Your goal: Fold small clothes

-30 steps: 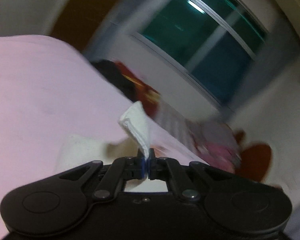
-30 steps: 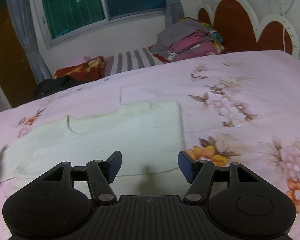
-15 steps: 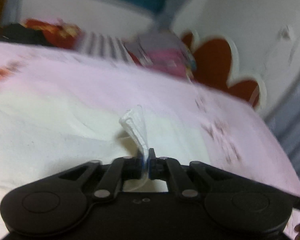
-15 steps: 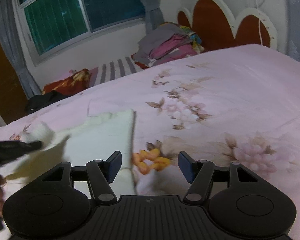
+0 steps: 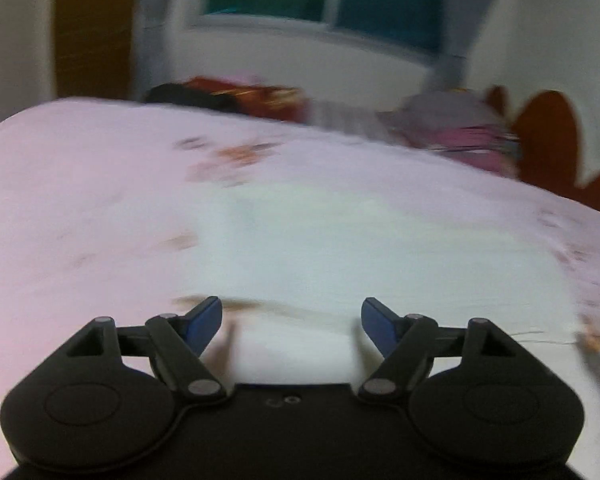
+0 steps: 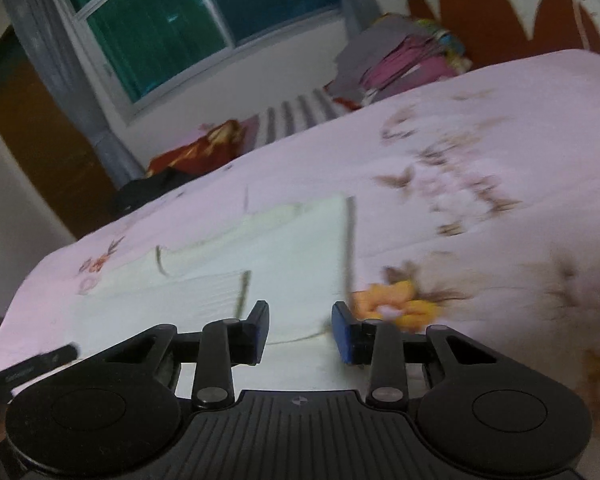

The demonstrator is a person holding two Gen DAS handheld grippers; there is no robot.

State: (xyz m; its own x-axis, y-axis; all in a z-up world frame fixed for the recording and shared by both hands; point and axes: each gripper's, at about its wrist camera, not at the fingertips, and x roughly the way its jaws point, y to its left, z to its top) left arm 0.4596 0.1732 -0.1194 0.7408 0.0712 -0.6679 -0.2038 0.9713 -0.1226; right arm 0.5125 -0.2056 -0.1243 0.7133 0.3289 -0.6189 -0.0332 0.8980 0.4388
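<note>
So the cloth corner pinched a second ago has been let go: the left gripper (image 5: pixel 291 322) is spreading, nothing gripped. The right gripper (image 6: pixel 300 330) is being closed over the cream garment (image 6: pixel 292 248), laid flat on the pink bedsheet (image 6: pixel 500 168); next fold probably.

My left gripper (image 5: pixel 291 326) was matte black, two round housings joined by linked arms on silver pivot pins, fingers tipped with blue pads (image 5: pixel 204 320). A small embossed mark sat at the body's centre. My right gripper (image 6: pixel 300 334) matched it, though its central plate was ribbed with a small crosshair mark, and its blue pads (image 6: pixel 342 338) were squarer.
</note>
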